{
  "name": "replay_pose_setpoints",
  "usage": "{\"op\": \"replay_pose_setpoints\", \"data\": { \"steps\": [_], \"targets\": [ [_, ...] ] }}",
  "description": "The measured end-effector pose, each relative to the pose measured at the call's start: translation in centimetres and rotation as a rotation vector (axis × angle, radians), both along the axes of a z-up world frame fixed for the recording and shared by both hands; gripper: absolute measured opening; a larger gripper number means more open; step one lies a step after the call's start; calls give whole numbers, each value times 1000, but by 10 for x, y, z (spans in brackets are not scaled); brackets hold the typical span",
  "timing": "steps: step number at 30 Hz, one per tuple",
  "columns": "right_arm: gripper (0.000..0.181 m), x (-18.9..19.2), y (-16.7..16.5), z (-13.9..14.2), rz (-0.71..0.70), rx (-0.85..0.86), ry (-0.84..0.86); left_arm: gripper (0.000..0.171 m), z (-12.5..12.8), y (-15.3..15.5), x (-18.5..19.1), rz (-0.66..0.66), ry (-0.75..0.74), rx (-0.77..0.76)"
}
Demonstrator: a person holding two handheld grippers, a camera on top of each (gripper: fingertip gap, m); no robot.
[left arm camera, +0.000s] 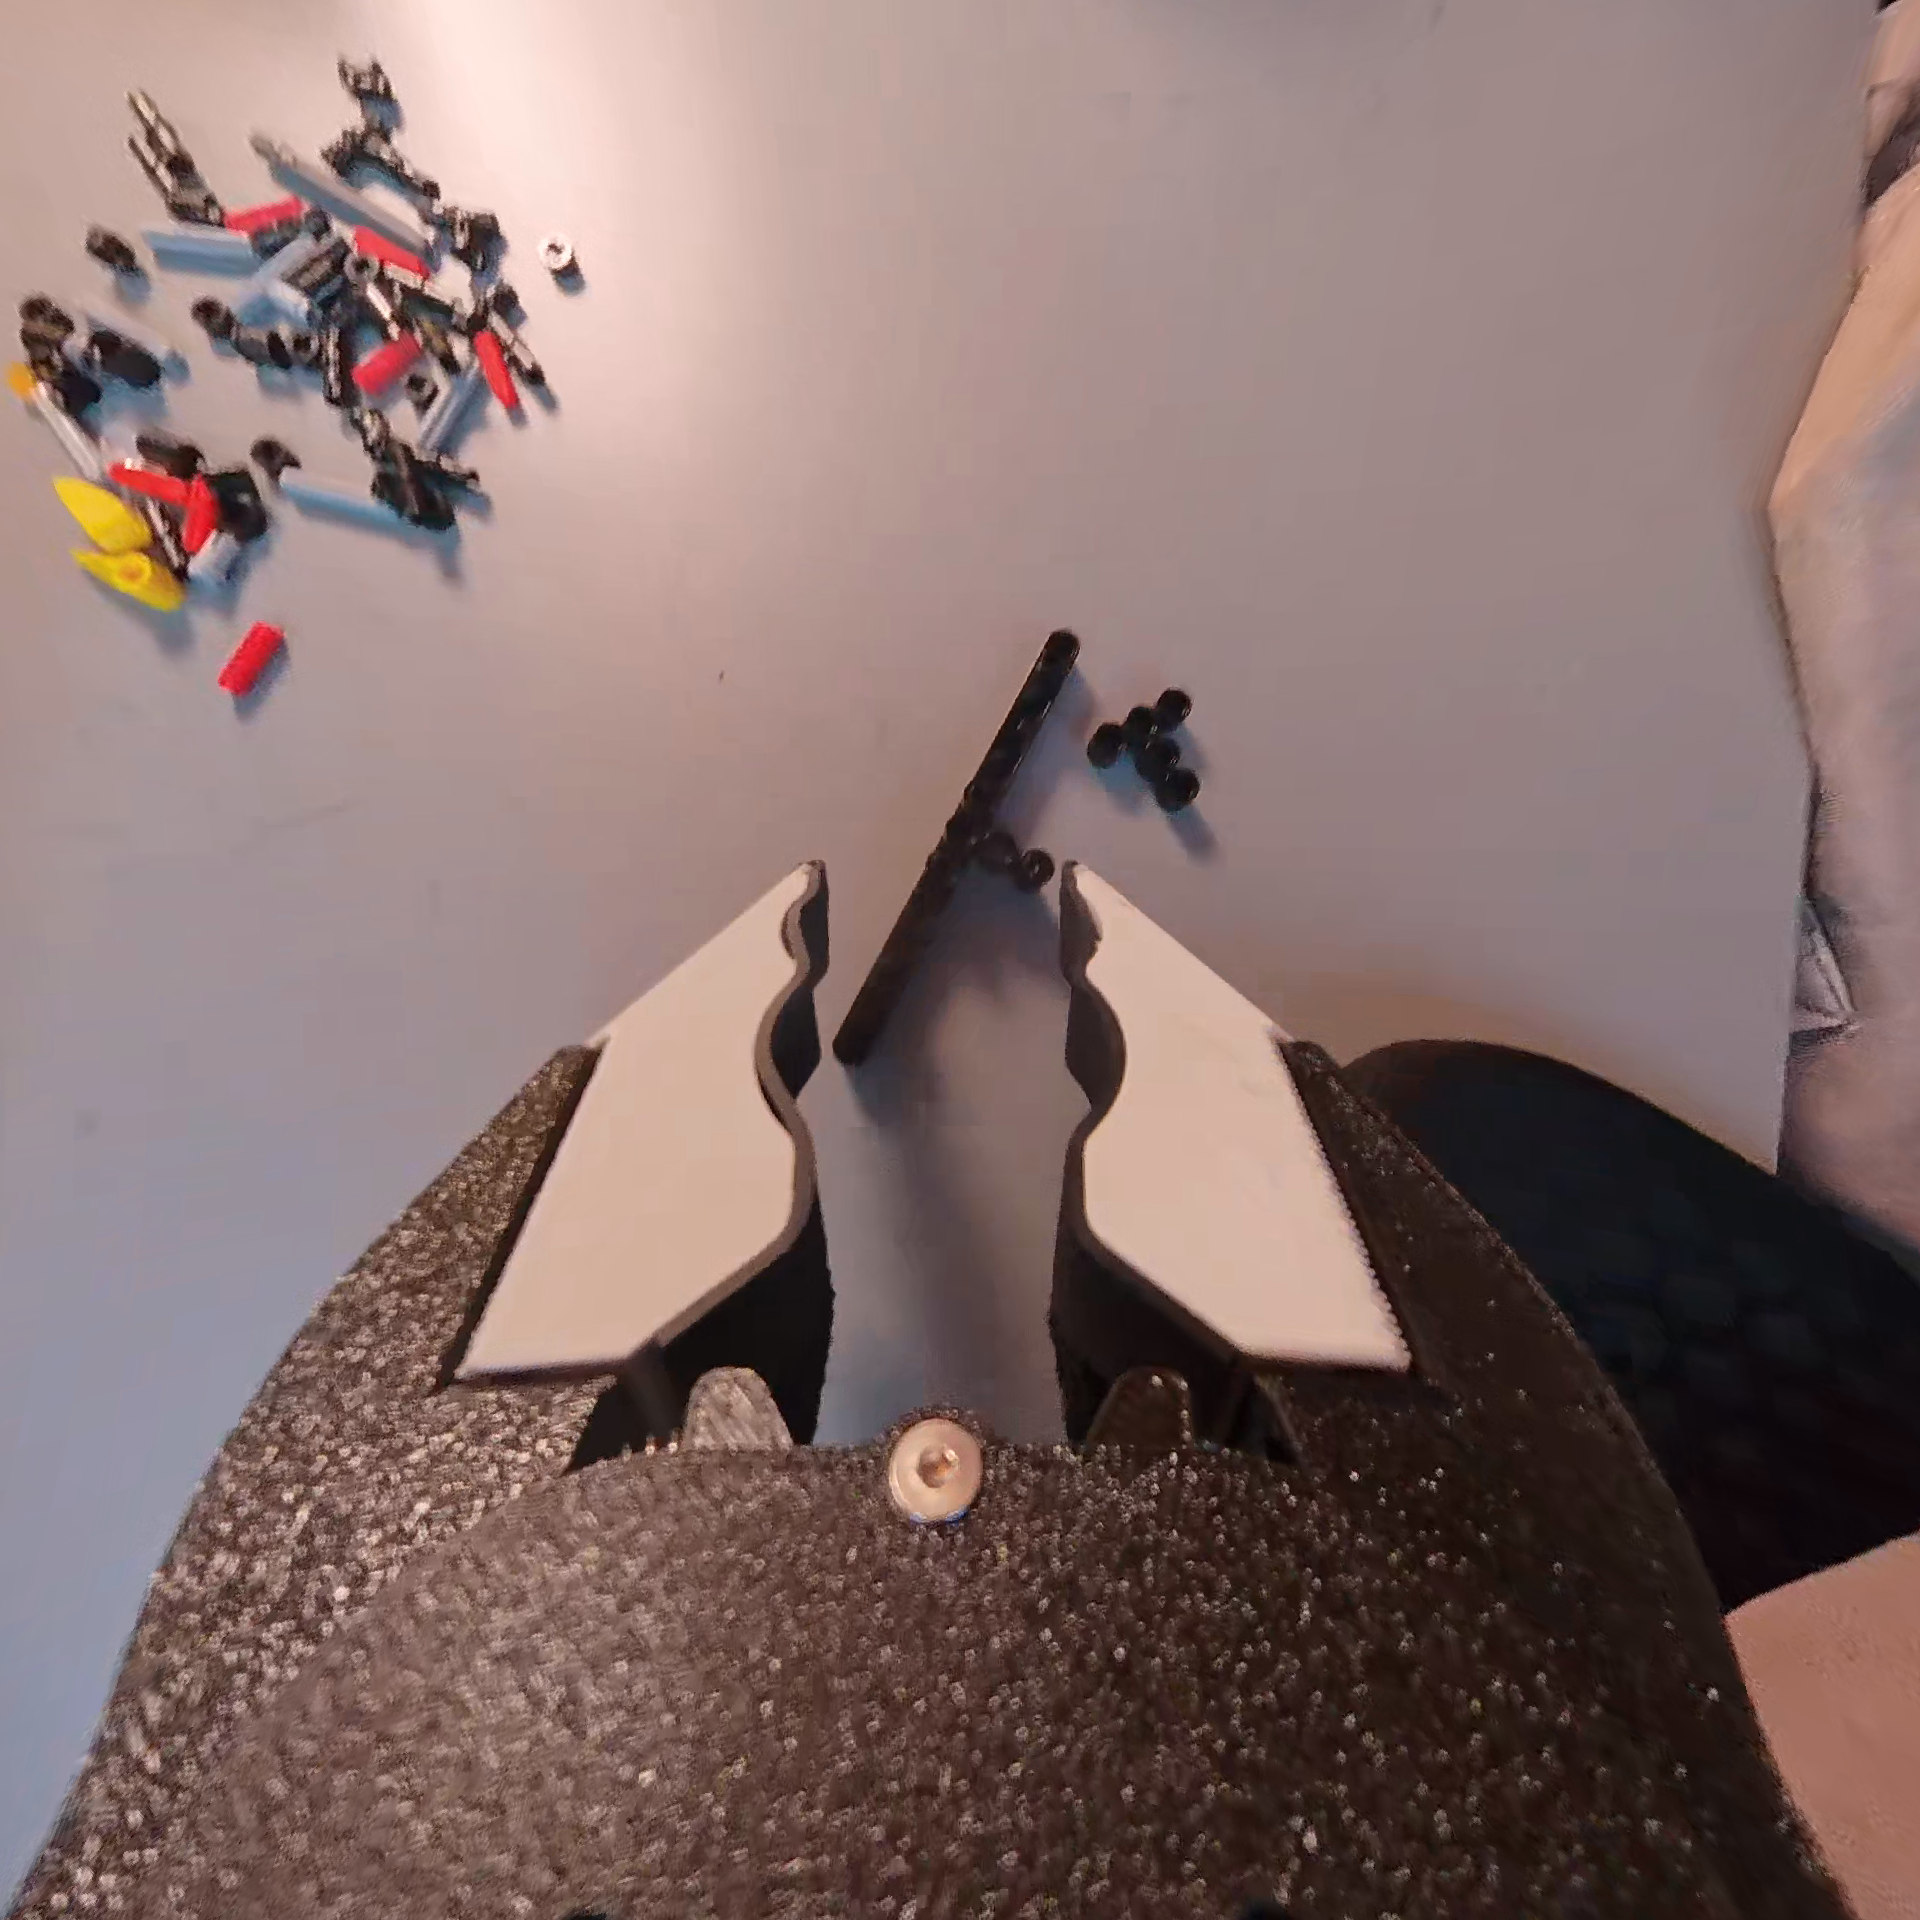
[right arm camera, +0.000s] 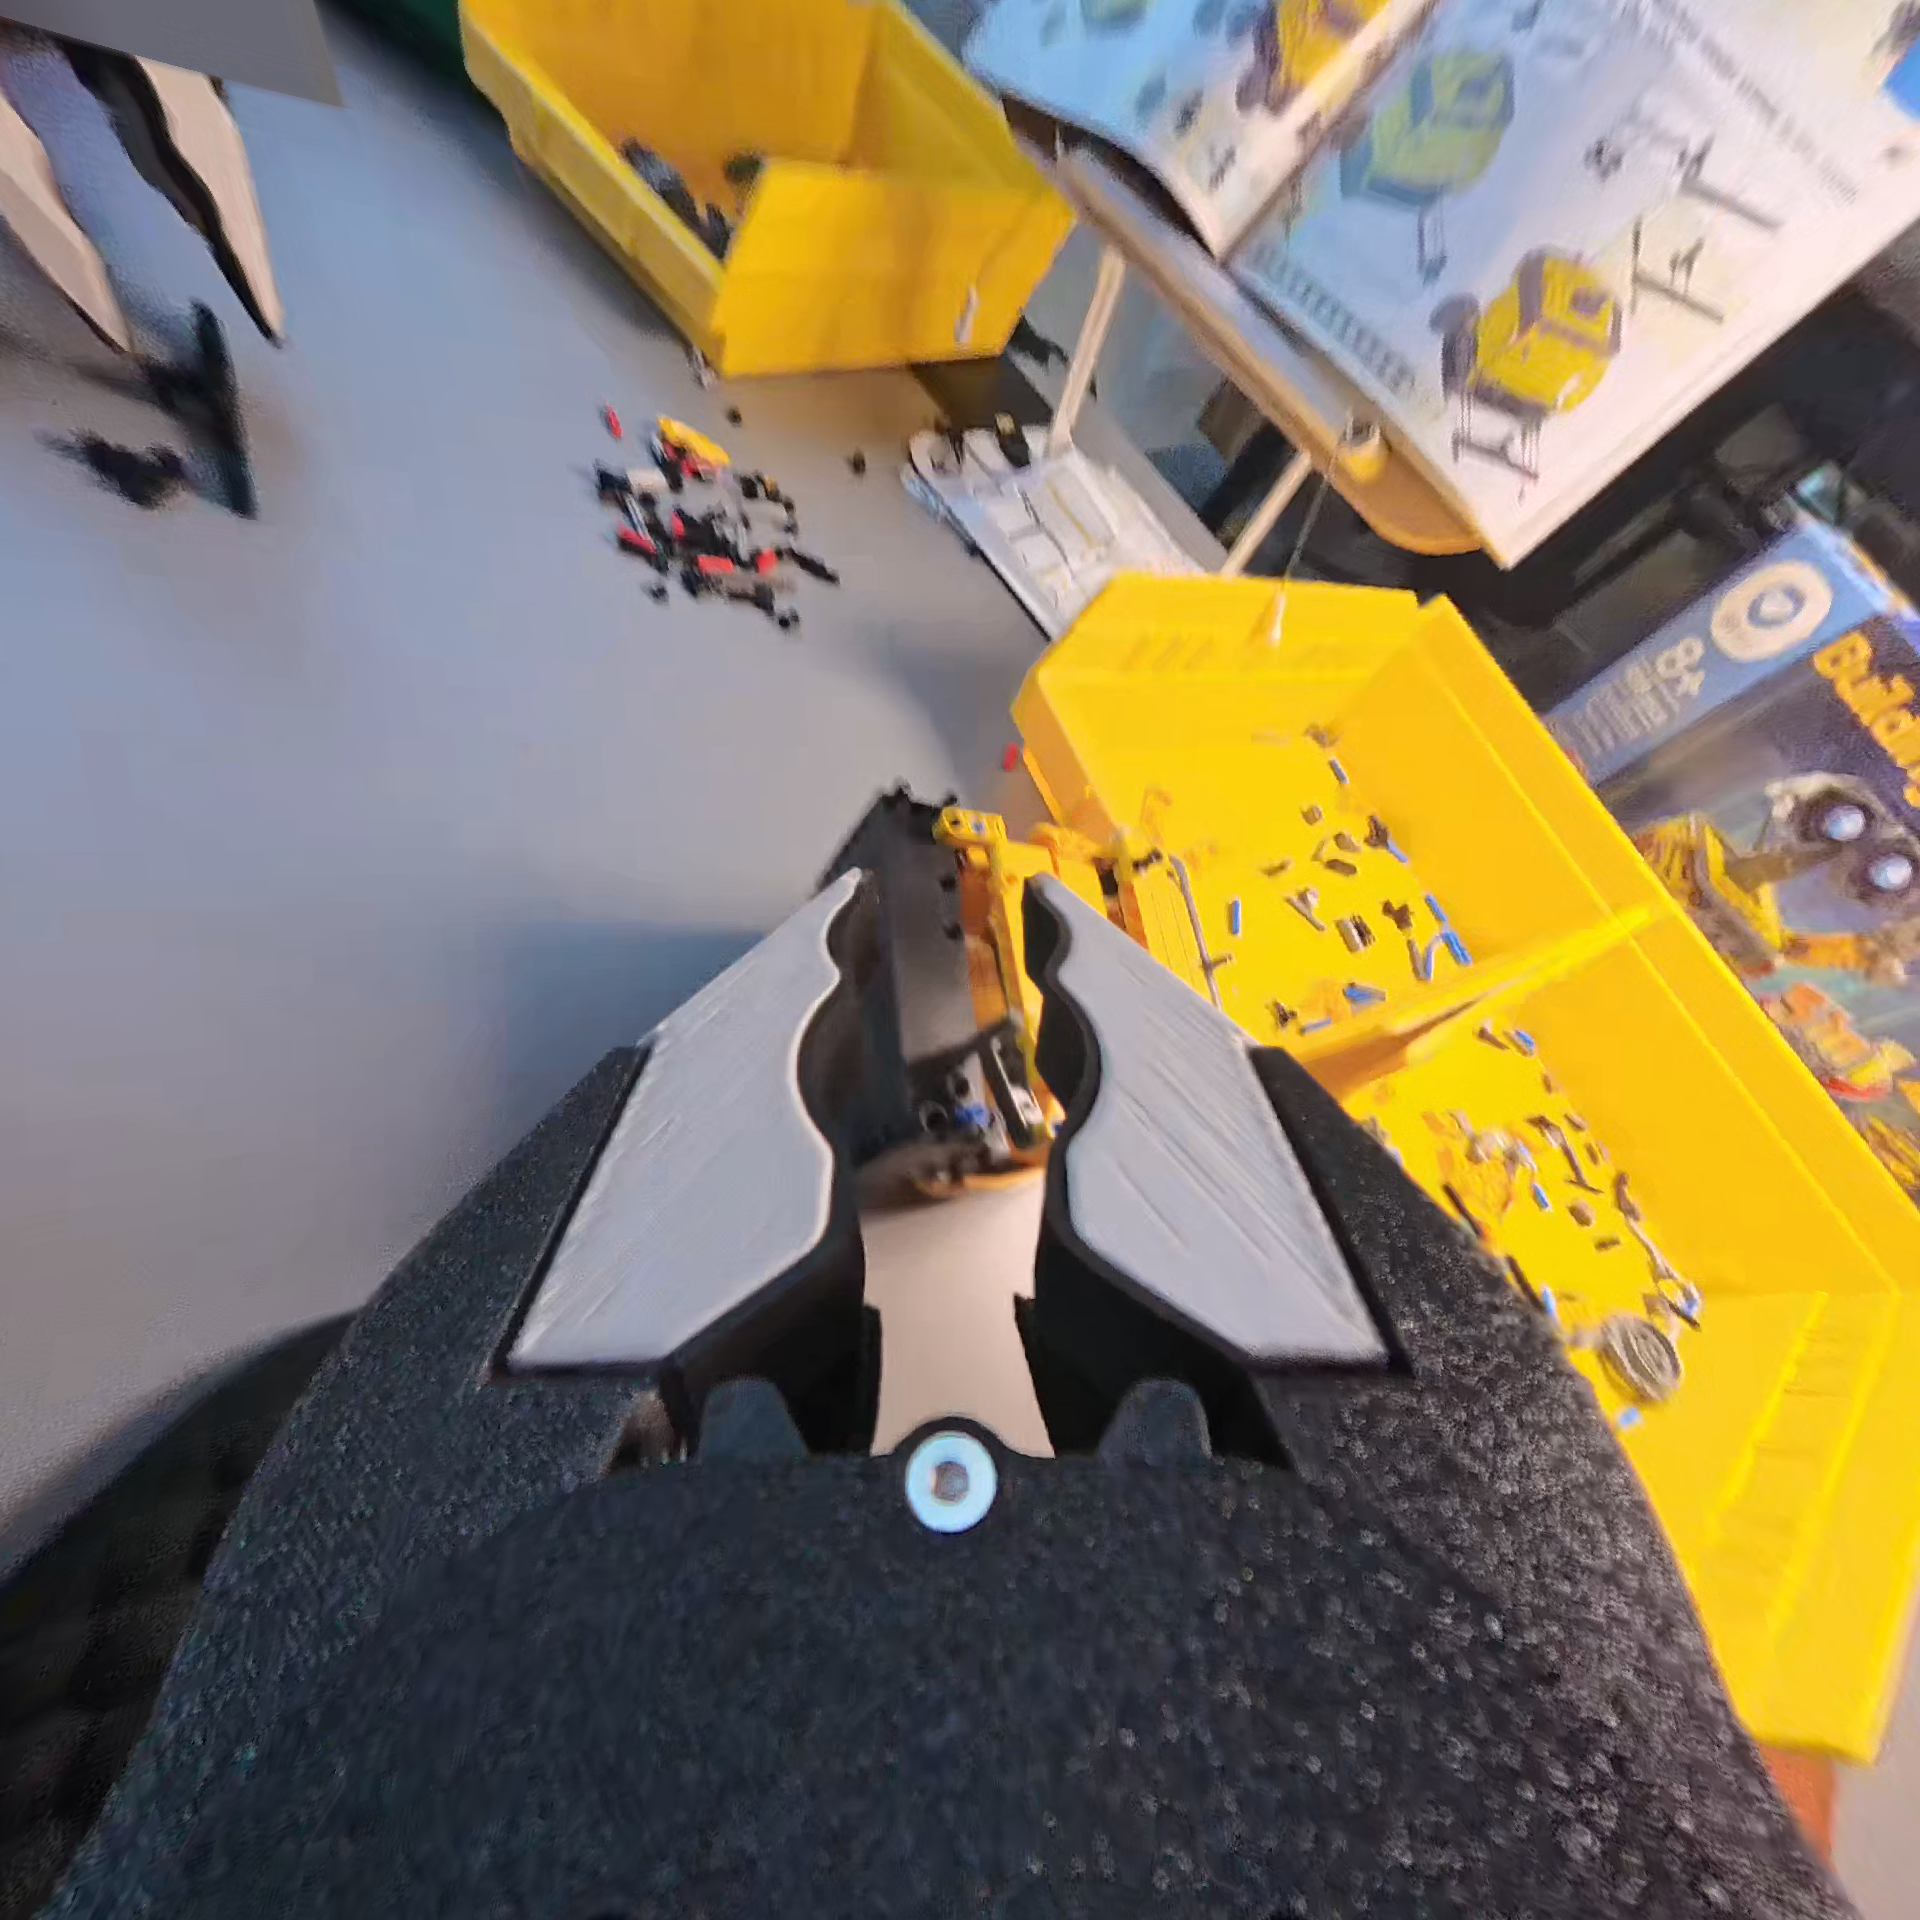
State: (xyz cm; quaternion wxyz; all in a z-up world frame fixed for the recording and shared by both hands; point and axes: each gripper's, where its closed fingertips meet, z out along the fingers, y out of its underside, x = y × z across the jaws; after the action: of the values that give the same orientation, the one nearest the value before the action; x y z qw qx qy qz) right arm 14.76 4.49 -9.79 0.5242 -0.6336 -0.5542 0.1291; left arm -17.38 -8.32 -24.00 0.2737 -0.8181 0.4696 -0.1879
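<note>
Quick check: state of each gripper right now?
Left gripper: open, empty, over a long black studded beam.
Right gripper: open, gripping nothing, a yellow and black brick-built model between its fingers.

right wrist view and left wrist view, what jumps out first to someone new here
In the right wrist view, the bright yellow bin of small parts fills the right side, with a yellow and black brick model between the open jaws of the right gripper. In the left wrist view, a long black beam lies on the grey table between the left gripper jaws, with a scattered pile of red, black and grey pieces at upper left.
</note>
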Motion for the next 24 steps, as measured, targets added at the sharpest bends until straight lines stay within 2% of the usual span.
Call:
{"op": "replay_pose_setpoints", "data": {
  "steps": [2, 4, 5, 7, 10, 13, 15, 17, 21, 24],
  "targets": [
    [25, -28, -23, 15, 113, -29, 90, 39, -10, 3, -9, 29, 86, 0],
    [26, -61, -47, 11, 246, -93, 125, 29, -17, 4, -8, 19, 135, -6],
    [26, -78, -58, 3, 309, -131, 129, 15, -14, 5, -3, 9, 114, 3],
    [26, -113, -74, -20, 413, -210, 112, 7, -10, 15, 4, 7, 109, 56],
    [27, -161, -82, -60, 497, -246, 37, 7, 6, 30, 27, -17, 30, 166],
    [44, -201, -70, -80, 494, -241, 71, 7, 38, 49, 56, 2, -134, 296],
    [53, -214, -59, -76, 467, -262, 150, 6, 61, 56, 72, 19, -283, 340],
    [50, -216, -54, -64, 463, -300, 244, 7, 79, 58, 89, 22, -442, 345],
    [16, -206, -65, -28, 553, -393, 498, 7, 106, 62, 120, -1, -689, 324],
    [4, -191, -63, -9, 571, -430, 618, 7, 121, 62, 134, -34, -844, 249]
  ]
}}
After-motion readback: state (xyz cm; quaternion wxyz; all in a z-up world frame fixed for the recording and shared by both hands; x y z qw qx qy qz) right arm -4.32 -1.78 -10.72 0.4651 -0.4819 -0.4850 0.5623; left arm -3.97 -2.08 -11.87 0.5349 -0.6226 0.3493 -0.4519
